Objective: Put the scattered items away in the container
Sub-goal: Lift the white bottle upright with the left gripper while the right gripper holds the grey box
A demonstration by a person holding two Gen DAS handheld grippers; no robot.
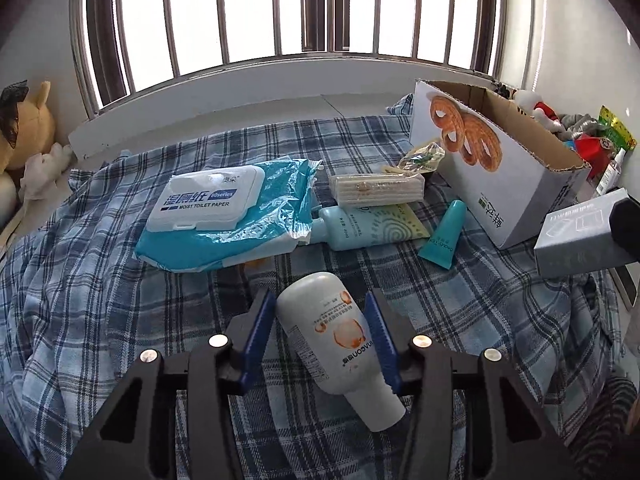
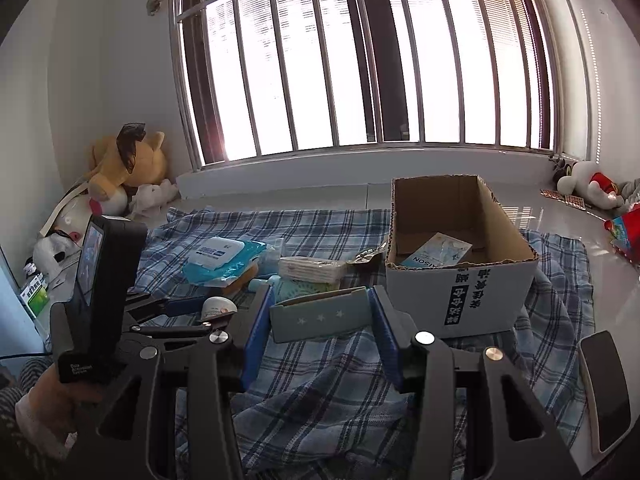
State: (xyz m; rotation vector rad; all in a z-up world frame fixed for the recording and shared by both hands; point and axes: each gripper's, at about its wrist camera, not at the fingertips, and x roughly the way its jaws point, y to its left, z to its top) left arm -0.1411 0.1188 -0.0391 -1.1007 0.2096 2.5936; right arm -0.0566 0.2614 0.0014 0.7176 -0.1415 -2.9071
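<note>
The left gripper (image 1: 320, 332) is clamped on a white bottle (image 1: 329, 340) lying on the plaid cloth (image 1: 100, 300), its label too small to read, behind it a wipes pack (image 1: 208, 196) marked "MOIST TOILET PAPER". The right gripper (image 2: 320, 340) grips a pale blue box (image 2: 320, 314) with three stars, held above the cloth near the carton (image 2: 460, 268); a packet (image 2: 436, 254) ending "AISON" lies inside, with bare floor around it

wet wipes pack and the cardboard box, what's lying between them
In the left wrist view, a tissue packet and a crinkly clear wrapper lie between the wipes pack and box.
</note>
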